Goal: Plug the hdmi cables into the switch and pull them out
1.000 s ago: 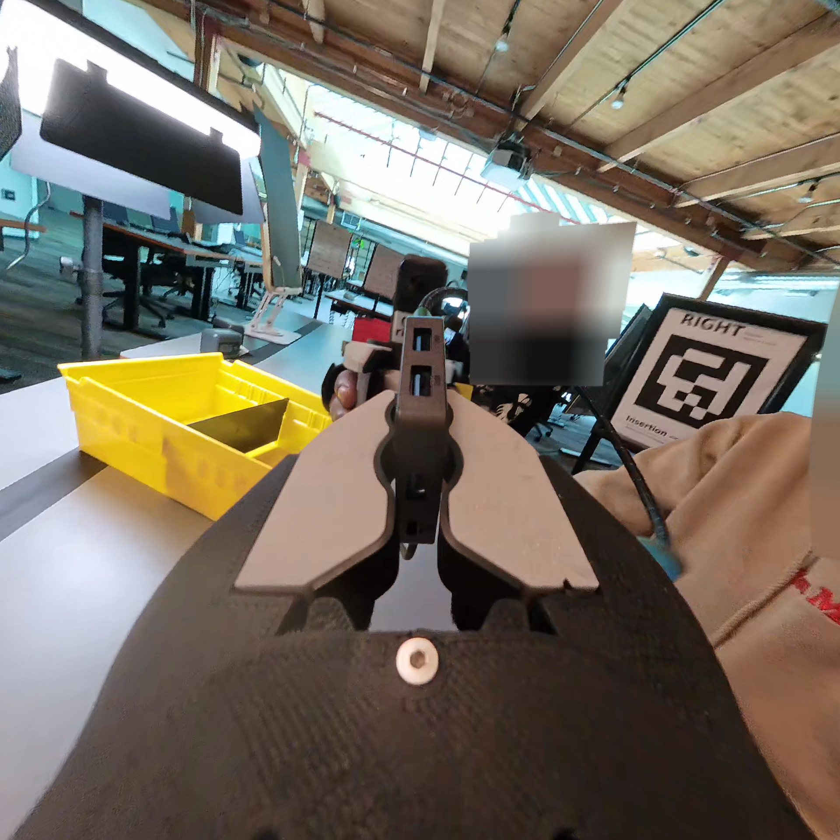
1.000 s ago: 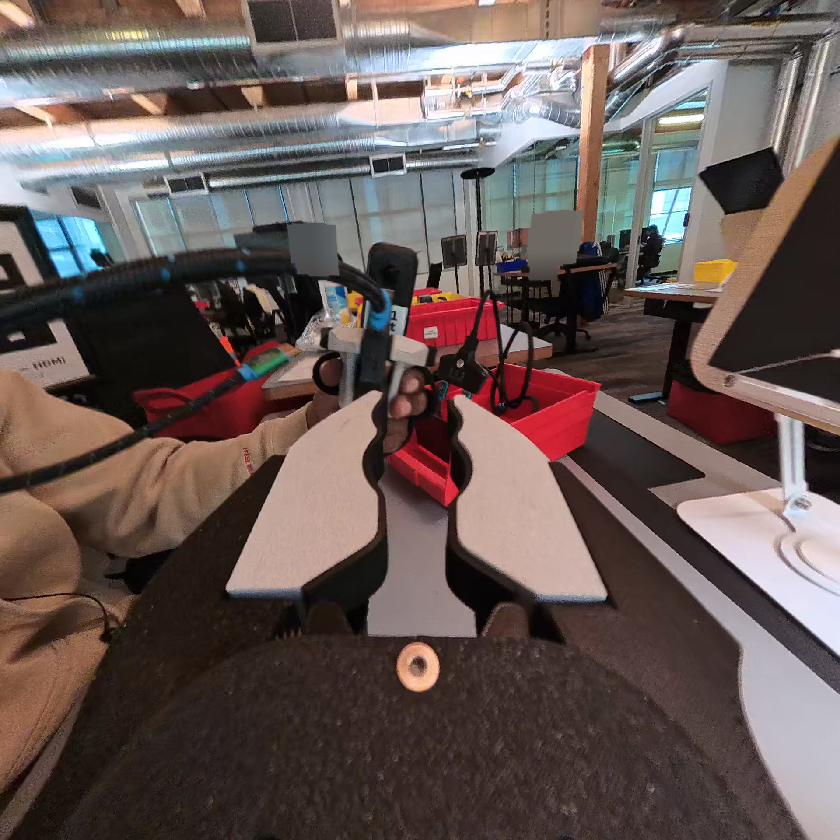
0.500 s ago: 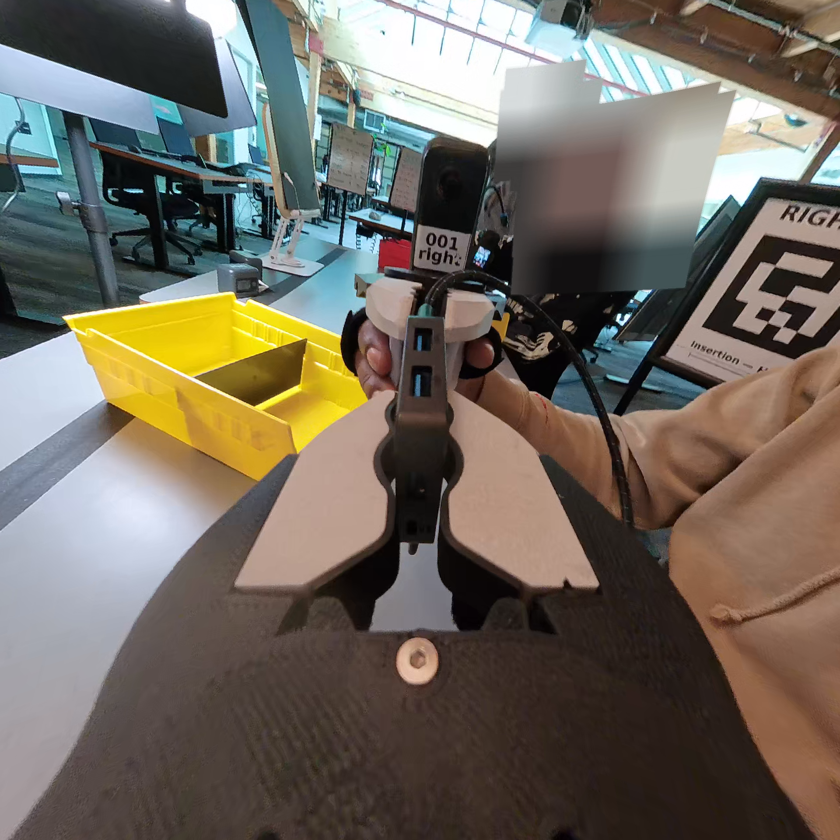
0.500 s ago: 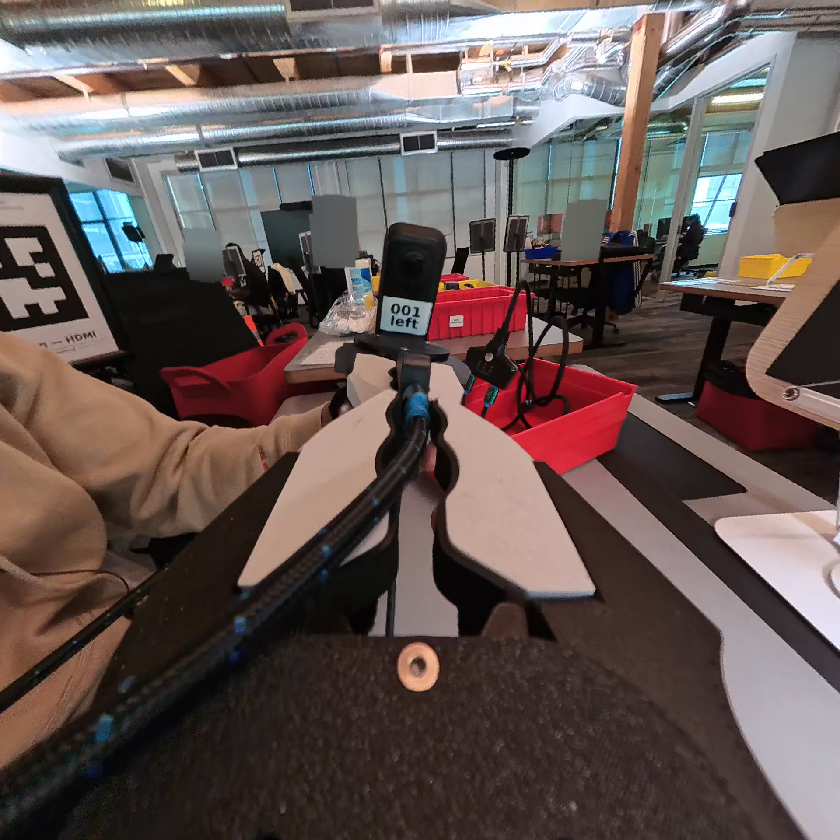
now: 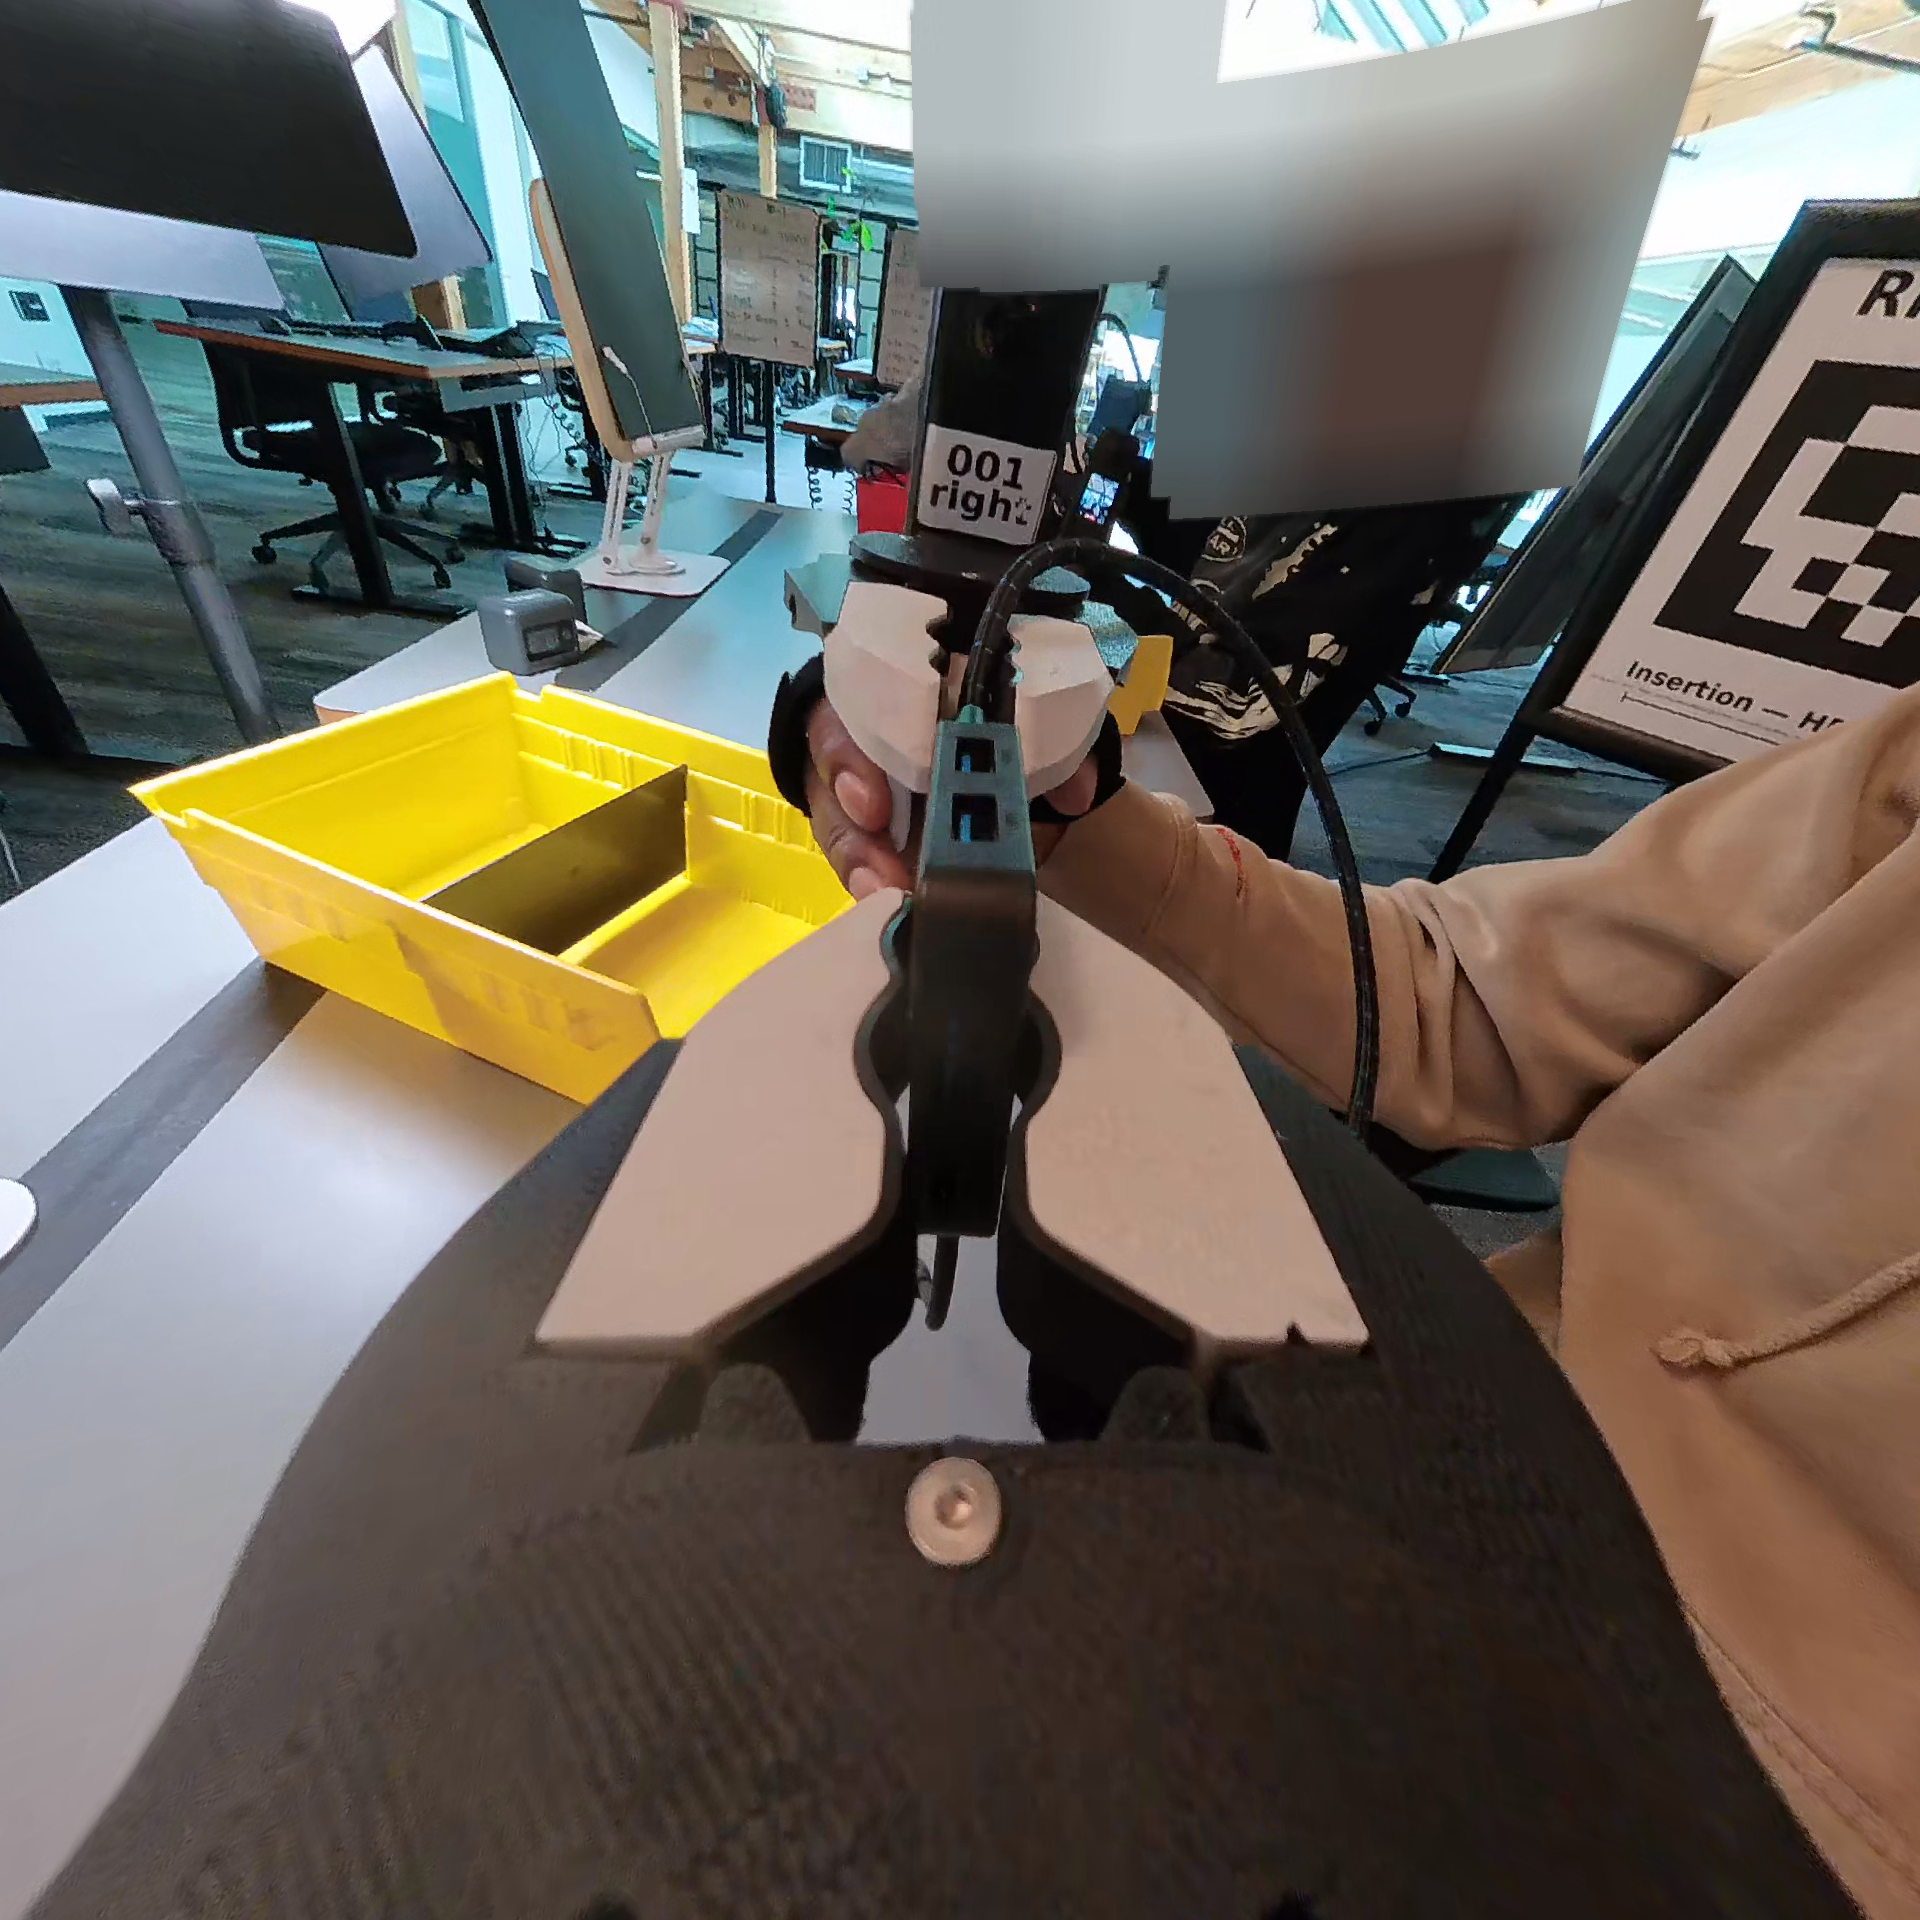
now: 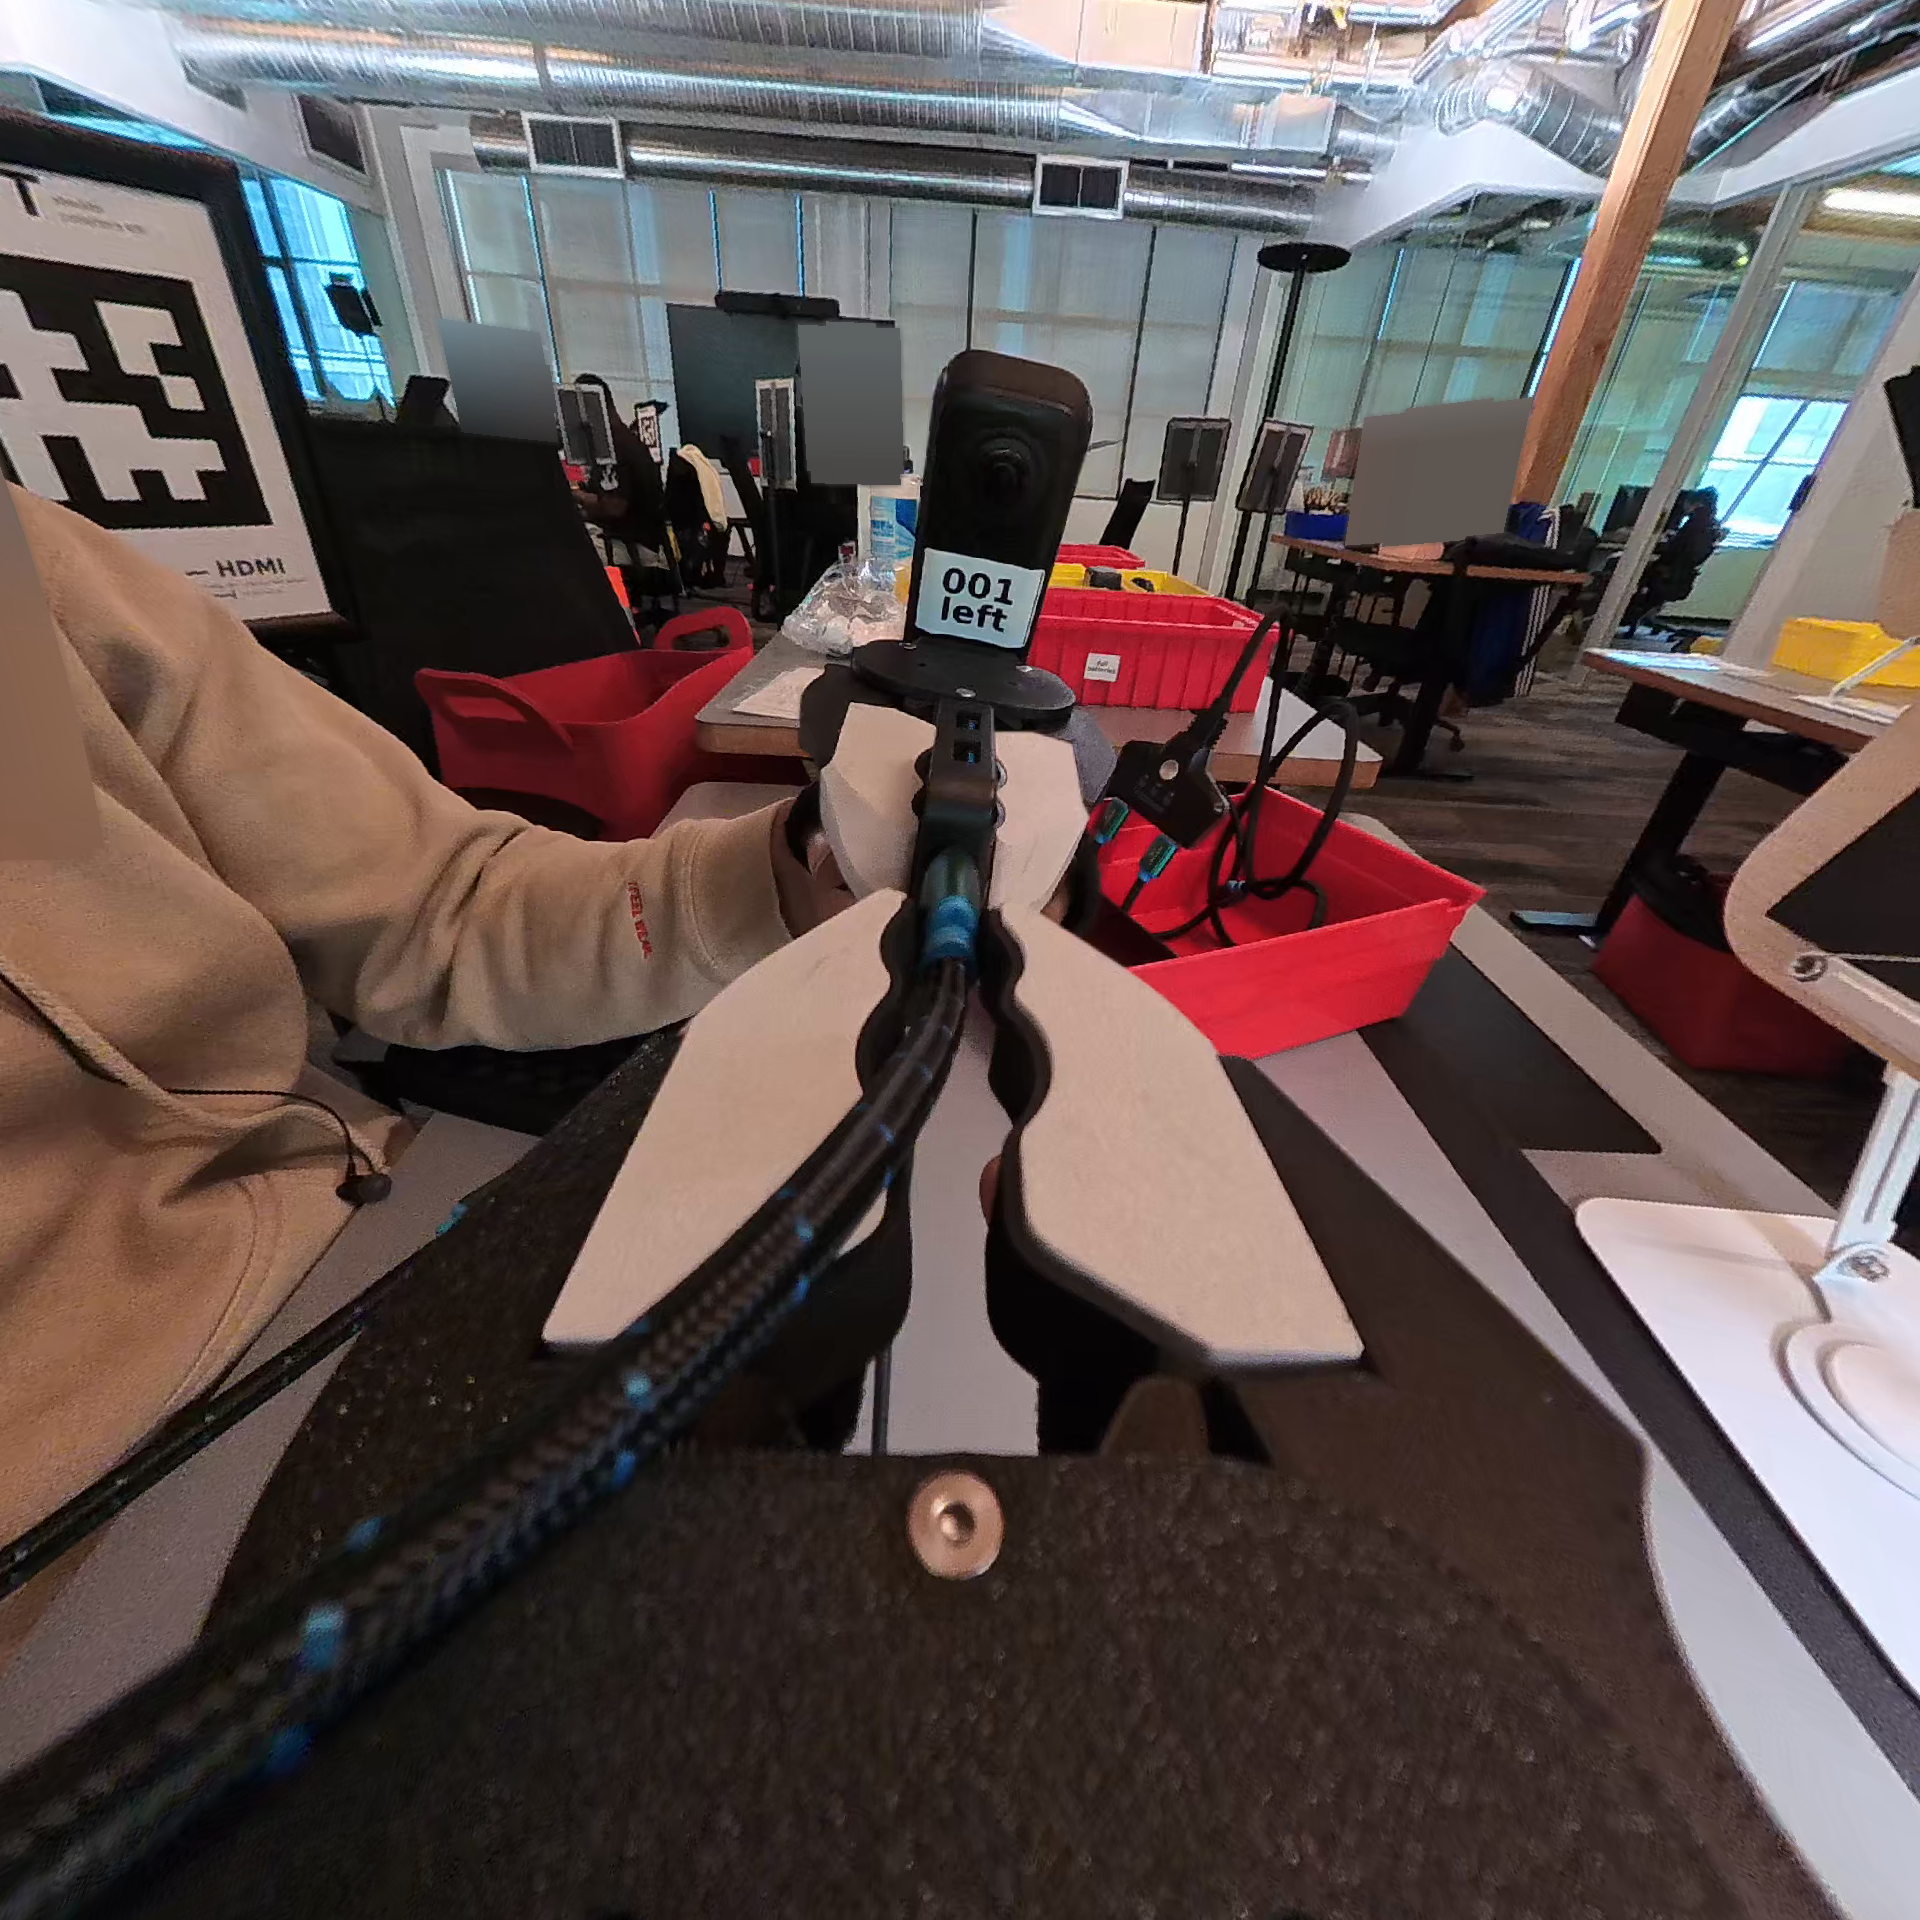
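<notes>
My left gripper [image 5: 968, 925] is shut on a black HDMI switch [image 5: 971, 1018], held on edge with two blue ports [image 5: 977, 790] facing up. My right gripper [image 6: 951, 920] is shut on a black-and-blue braided HDMI cable [image 6: 727, 1278] just behind its plug [image 6: 951, 868]. The plug meets the near end of the switch [image 6: 966, 769]; how deep it sits cannot be told. The two grippers face each other nose to nose. In the left wrist view the right gripper [image 5: 971, 675] shows behind the switch, and the cable [image 5: 1340, 831] loops off to the right.
A yellow bin [image 5: 312, 862] with a black divider sits on the grey table to the left. A red bin [image 6: 1351, 966] holding another switch and cables sits to the right. A white stand base [image 6: 1714, 1299] is at the far right. A person's beige sleeve [image 5: 1558, 987] lies alongside.
Both grippers have drawn together and tipped down from the ceiling toward the table. The right gripper's fingers have closed on the cable, and its plug has come up to the switch's end.
</notes>
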The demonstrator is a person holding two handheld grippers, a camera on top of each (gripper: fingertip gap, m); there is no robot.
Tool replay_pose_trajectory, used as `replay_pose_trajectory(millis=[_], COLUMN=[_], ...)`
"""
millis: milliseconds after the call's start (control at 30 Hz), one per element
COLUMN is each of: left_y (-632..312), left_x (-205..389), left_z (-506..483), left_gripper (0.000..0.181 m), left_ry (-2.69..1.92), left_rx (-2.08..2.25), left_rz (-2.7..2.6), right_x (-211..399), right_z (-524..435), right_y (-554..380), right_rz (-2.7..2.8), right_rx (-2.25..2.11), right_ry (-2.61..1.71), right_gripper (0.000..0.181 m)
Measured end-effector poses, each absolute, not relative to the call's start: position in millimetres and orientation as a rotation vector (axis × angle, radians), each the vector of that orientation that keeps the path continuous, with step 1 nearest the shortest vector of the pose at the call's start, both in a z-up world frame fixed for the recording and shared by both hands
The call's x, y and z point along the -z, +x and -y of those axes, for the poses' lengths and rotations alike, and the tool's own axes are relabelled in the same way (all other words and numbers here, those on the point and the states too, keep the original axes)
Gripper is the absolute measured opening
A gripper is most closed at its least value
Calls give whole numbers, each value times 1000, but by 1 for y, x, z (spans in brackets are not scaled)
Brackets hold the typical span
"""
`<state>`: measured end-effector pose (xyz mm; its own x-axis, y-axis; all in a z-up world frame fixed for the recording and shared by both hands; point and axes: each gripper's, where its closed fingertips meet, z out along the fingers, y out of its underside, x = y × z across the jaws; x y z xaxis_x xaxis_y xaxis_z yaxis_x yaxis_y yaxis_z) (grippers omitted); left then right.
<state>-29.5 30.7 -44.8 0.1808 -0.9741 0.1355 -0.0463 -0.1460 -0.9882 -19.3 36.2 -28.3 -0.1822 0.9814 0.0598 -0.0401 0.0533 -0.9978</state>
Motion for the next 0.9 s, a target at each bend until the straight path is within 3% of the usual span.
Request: replay_pose_trajectory(millis=[400, 500, 633, 900], left_y=[-21, -110, -135, -123], left_x=[36, -22, -36, -24], left_z=[-33, -49, -34, -34], left_gripper=[15, 14, 14, 14], left_ry=[-1398, -1191, -1221, -1262], left_rx=[1117, 1188, 974, 1110], left_rz=[-999, -654, -730, -746], right_x=[24, -7, -8, 14], right_z=[-40, -64, -93, -171], right_y=[-7, 59, 77, 107], right_rz=[1323, 1054, 968, 639], right_rx=[-1340, -1444, -1154, -627], right_ry=[-1016, -893, -1042, -1482], right_gripper=[12, 11, 11, 11])
